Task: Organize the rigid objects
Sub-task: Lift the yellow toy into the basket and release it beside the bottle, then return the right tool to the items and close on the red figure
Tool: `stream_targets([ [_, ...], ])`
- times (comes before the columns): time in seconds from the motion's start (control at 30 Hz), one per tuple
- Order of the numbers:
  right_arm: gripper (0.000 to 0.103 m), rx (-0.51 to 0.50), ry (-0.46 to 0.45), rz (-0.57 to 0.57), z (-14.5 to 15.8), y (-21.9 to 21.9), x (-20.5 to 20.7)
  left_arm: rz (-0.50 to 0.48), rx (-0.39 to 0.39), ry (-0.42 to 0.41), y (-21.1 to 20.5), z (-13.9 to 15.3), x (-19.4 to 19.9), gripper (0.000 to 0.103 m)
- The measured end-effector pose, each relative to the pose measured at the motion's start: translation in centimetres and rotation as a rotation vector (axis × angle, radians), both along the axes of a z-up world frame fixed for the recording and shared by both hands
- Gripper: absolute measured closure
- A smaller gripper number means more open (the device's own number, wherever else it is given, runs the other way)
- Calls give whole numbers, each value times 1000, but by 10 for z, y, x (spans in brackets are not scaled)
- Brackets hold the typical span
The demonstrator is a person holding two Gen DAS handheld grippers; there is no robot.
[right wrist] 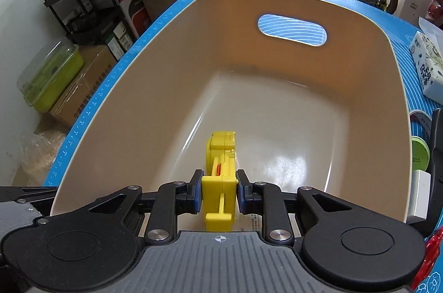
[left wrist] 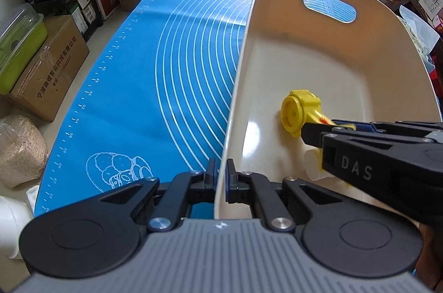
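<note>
Your left gripper has its 2 fingers pinched shut on the near wall of the beige tub, one pad outside the rim and one inside. Your right gripper reaches down into that tub with the yellow toy between its fingers; the blue pads sit just beside the toy's flanks, a thin gap showing on the right side, so they bracket it rather than squeeze it. The toy's round head lies on the tub floor just beyond the fingertips, its body running back between them. Farther off, the tub's oval handle cutout opens in the far wall. The tub sits on the blue mat covering your table.
</note>
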State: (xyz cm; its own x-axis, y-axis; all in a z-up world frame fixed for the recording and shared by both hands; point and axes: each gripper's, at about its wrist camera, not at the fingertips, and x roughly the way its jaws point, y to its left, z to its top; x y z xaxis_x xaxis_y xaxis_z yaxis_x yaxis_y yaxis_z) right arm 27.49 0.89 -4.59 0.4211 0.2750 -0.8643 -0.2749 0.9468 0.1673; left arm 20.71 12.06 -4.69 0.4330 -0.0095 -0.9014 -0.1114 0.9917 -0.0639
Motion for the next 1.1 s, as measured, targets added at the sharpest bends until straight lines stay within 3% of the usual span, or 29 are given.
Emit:
stream_targets([
  [0.03,57,-1,-9,-2,2,-1,-1,0,0,0,0,0,0,96],
  [0.1,50,0,-31,-6,4,-3,-3,0,0,1,0,0,0,96],
  [0.33,36,37,-121,-60,25,-21,-13,1,-2,1,0,0,1,96],
  [0.57,28,67,-185,-103,57,-54,-27,5,-8,5,1,0,2,96],
  [0.77,26,6,-255,-197,72,-101,-43,8,-15,5,2,1,2,96],
  [1.1,26,-90,-196,-391,43,-186,-56,9,-16,6,2,2,2,96],
])
